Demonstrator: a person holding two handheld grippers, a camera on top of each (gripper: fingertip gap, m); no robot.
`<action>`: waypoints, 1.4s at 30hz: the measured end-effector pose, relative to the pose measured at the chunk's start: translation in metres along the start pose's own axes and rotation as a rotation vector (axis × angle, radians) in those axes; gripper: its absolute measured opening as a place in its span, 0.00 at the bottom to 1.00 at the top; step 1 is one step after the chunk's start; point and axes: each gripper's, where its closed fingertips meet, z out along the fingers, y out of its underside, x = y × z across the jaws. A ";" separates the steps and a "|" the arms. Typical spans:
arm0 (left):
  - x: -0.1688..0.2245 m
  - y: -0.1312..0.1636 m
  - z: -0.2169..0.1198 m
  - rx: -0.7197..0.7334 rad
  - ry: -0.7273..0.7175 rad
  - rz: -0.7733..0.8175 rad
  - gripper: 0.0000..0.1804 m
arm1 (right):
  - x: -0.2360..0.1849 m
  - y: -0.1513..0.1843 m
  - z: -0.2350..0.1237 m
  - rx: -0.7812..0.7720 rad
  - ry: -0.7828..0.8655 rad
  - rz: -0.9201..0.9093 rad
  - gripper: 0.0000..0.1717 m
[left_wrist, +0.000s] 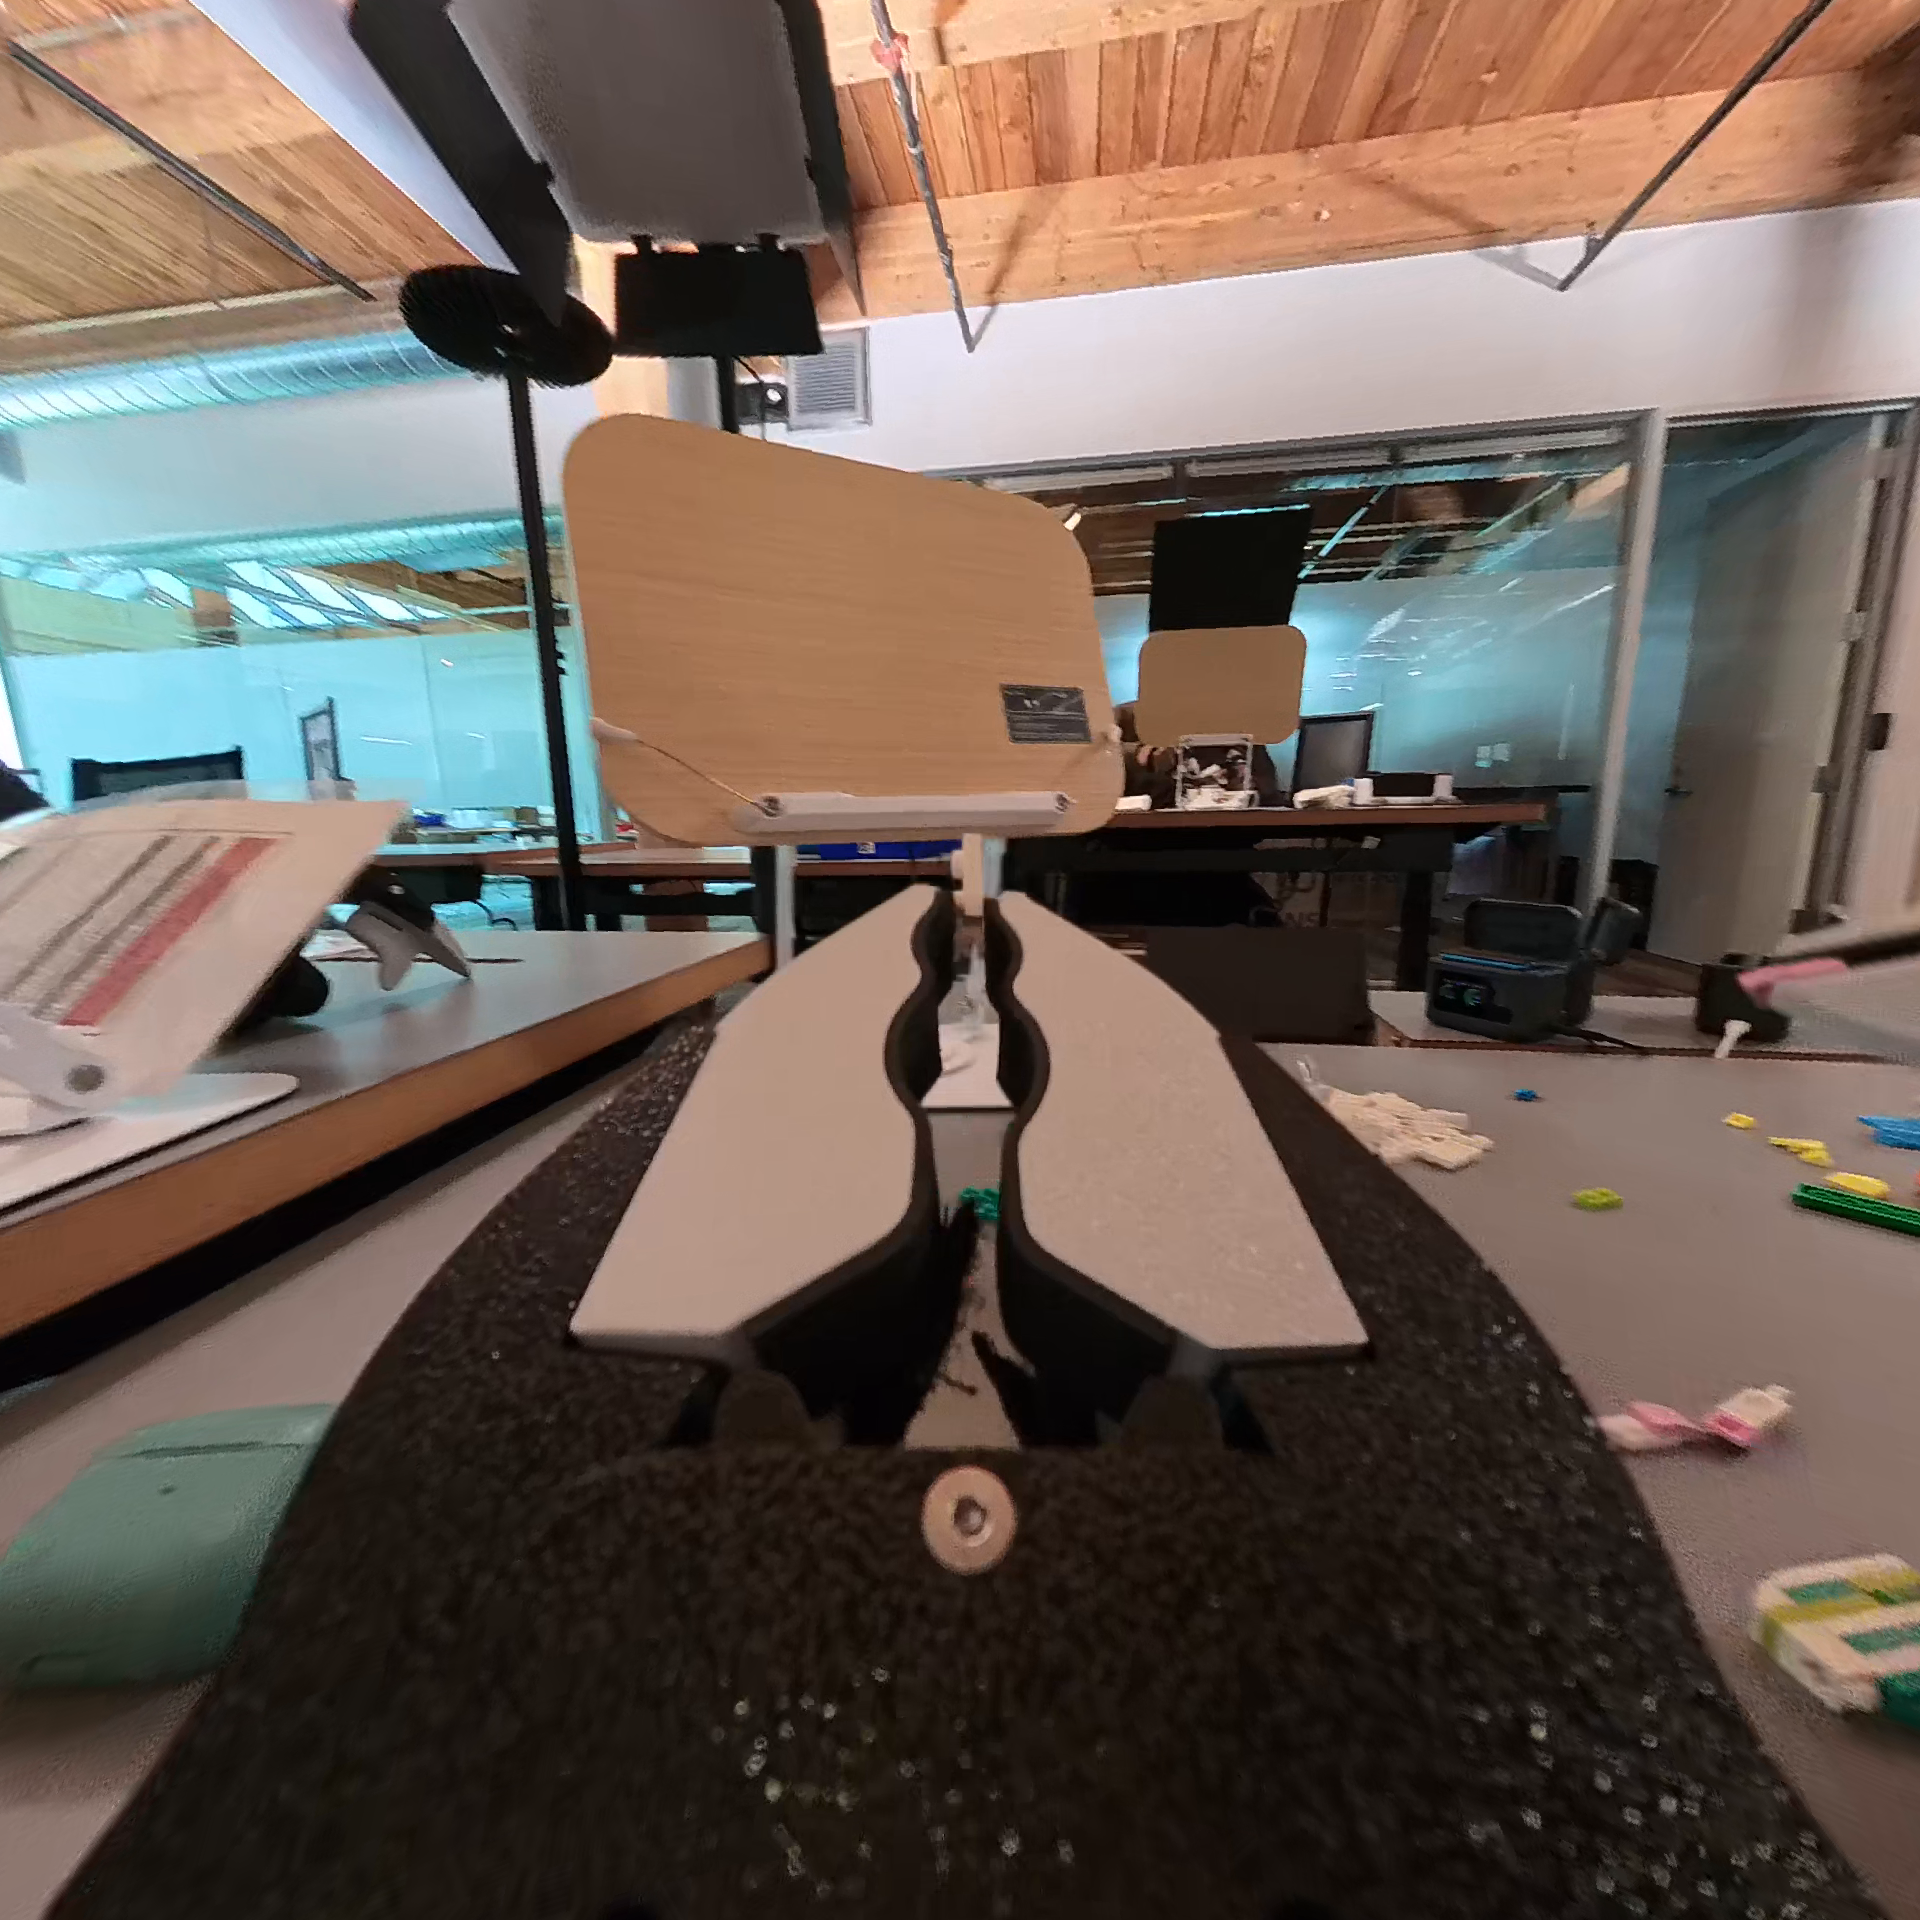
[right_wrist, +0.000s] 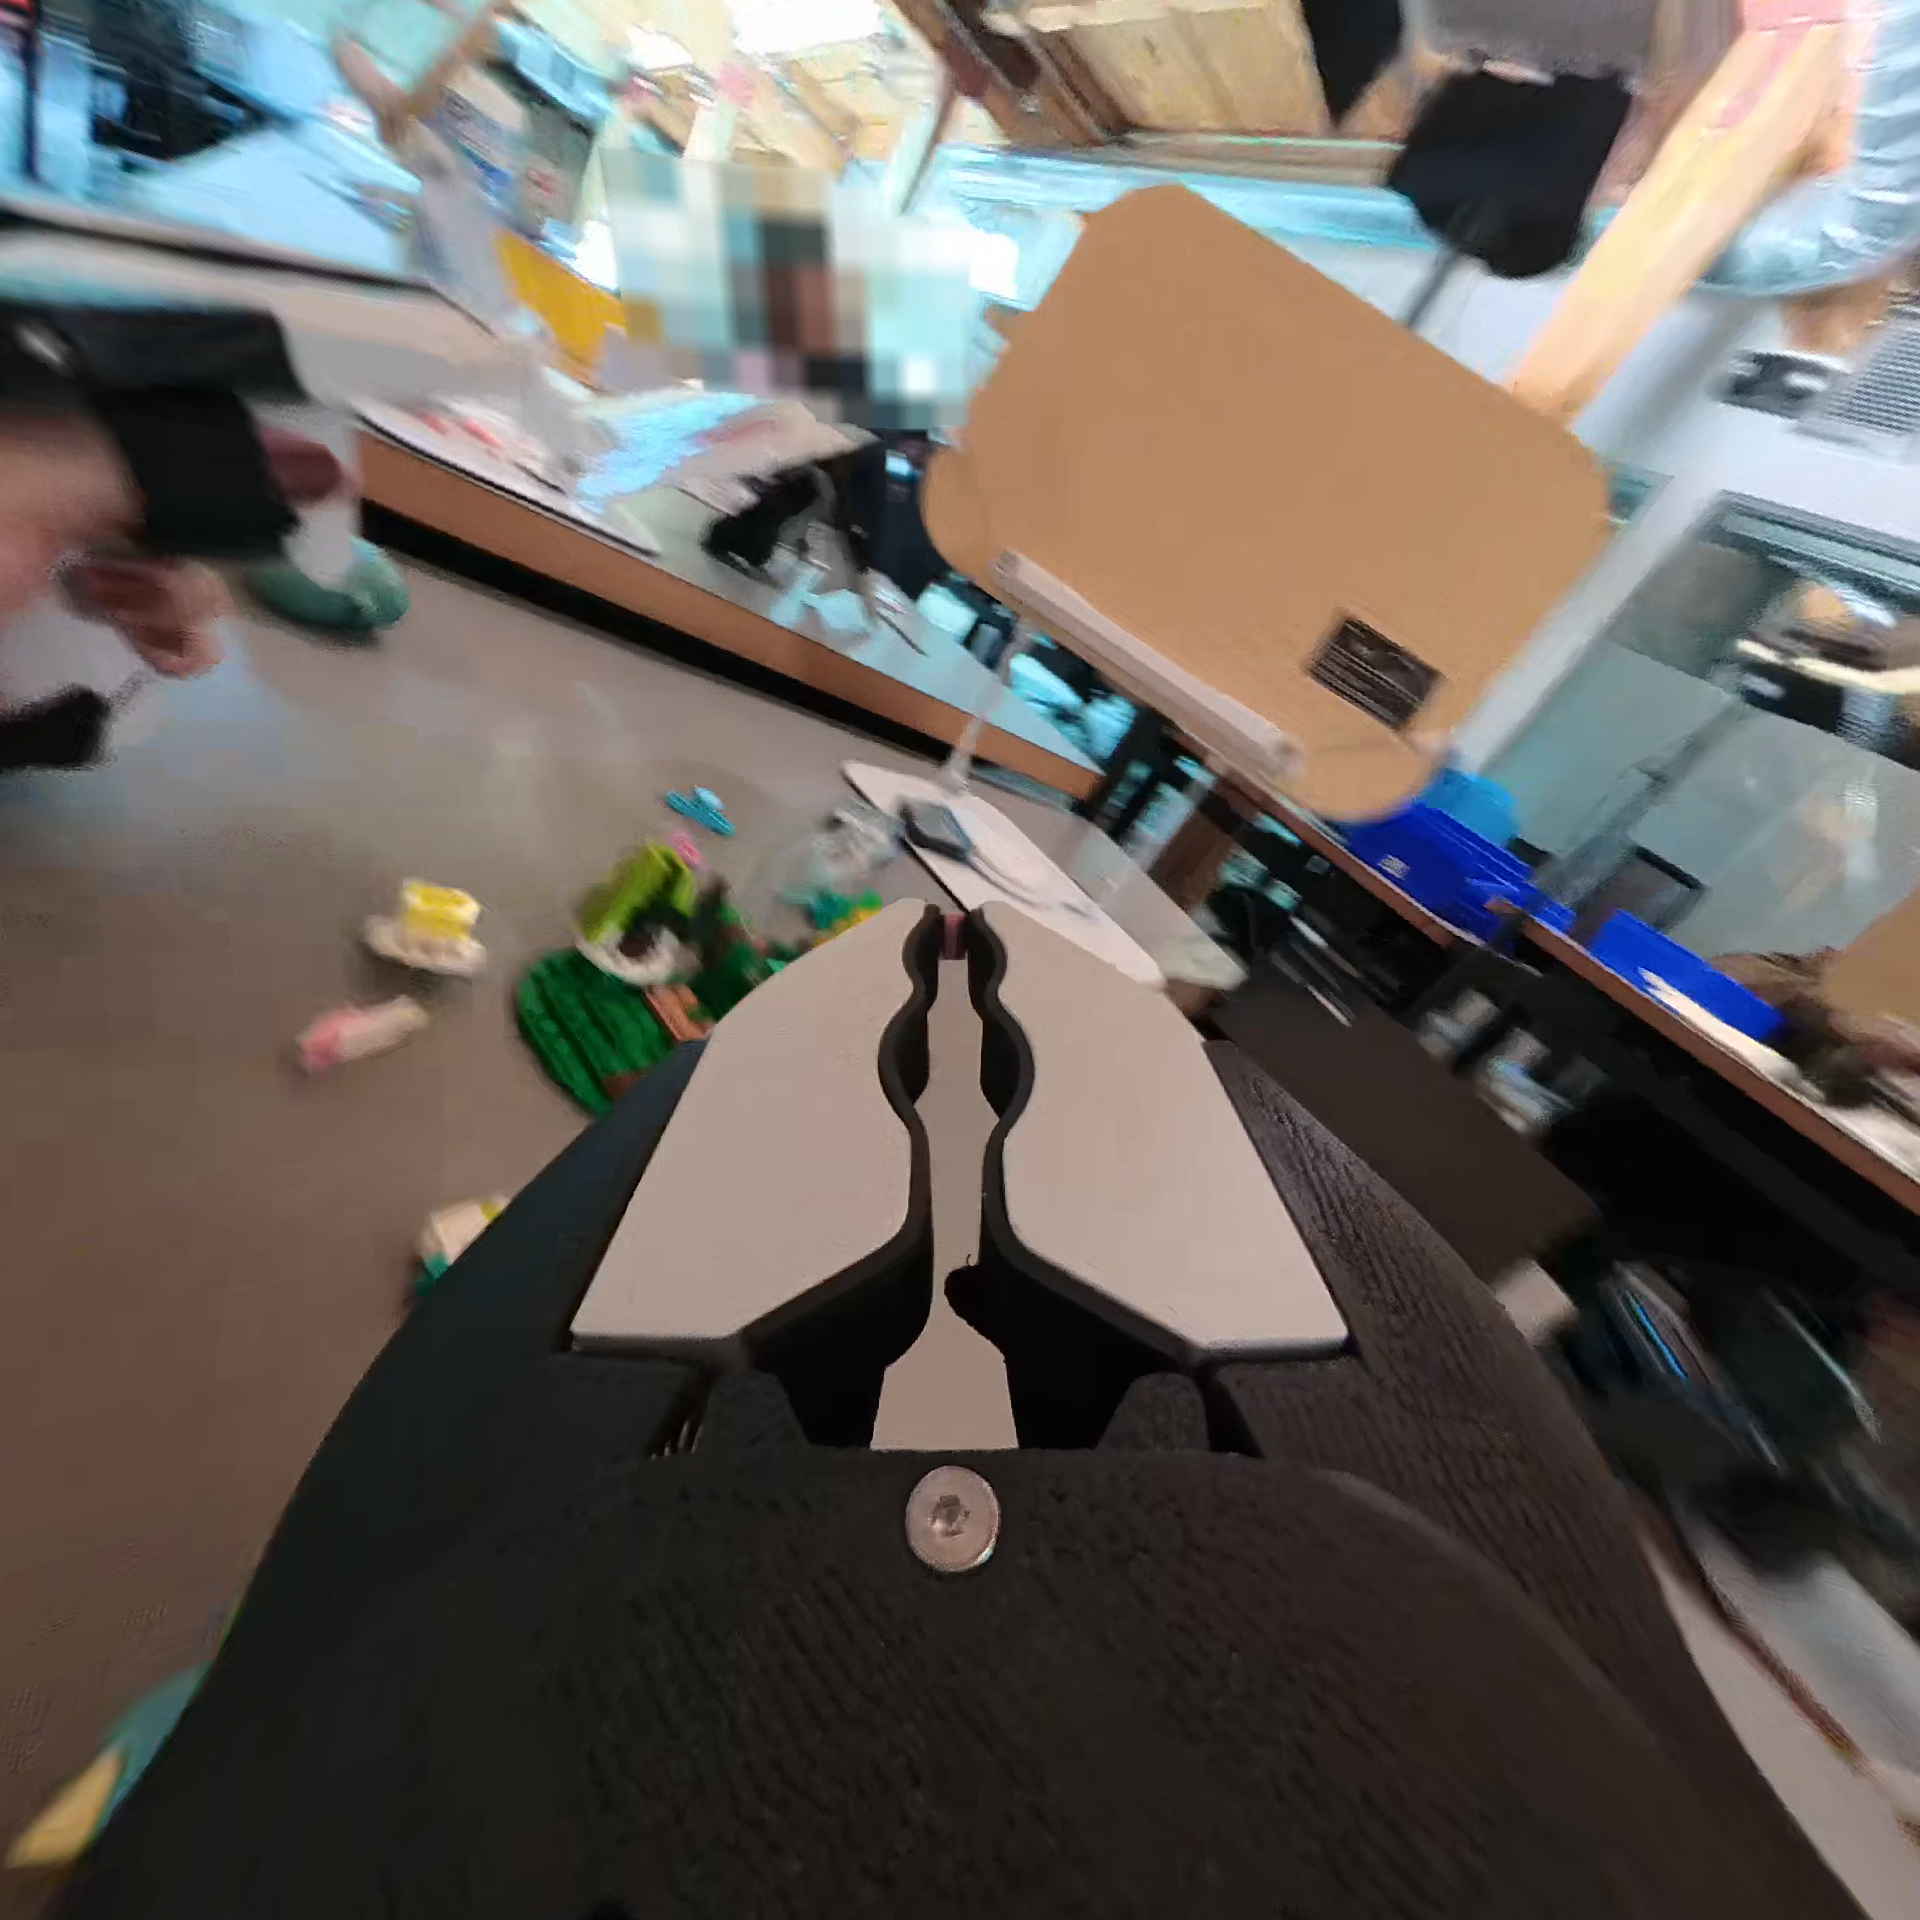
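Note:
My right gripper (right_wrist: 951, 920) is shut on a small pink brick piece (right_wrist: 951, 935) pinched at its fingertips, held above the grey table (right_wrist: 260, 831). It also shows at the right edge of the left wrist view (left_wrist: 1829, 951), with the pink piece (left_wrist: 1792, 977) at its tip. My left gripper (left_wrist: 971, 920) has its fingers close together with only a narrow slit. The neck of a wooden book stand (left_wrist: 831, 623) shows through the slit from behind. A small teal brick (left_wrist: 977, 1203) shows lower down between the fingers.
A green baseplate build (right_wrist: 613, 997) lies left of the right gripper. Loose bricks are scattered on the table: a white pile (left_wrist: 1403, 1127), a pink-and-white piece (left_wrist: 1704, 1418), a green-and-white block (left_wrist: 1839, 1631). A teal case (left_wrist: 156, 1538) lies at the left. The stand's base (right_wrist: 1039, 873) is ahead. There is about 20 centimeters between the tips of the two grippers.

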 end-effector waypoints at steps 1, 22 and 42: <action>-0.006 -0.002 0.000 0.008 -0.016 0.004 0.03 | -0.007 -0.014 0.015 0.001 -0.088 -0.036 0.02; -0.066 -0.018 -0.008 0.076 -0.162 0.035 0.03 | -0.114 0.078 0.182 -1.199 -1.175 -0.227 0.02; -0.048 -0.016 -0.002 0.083 -0.114 0.027 0.03 | -0.024 0.036 0.032 -0.827 -0.893 0.032 0.13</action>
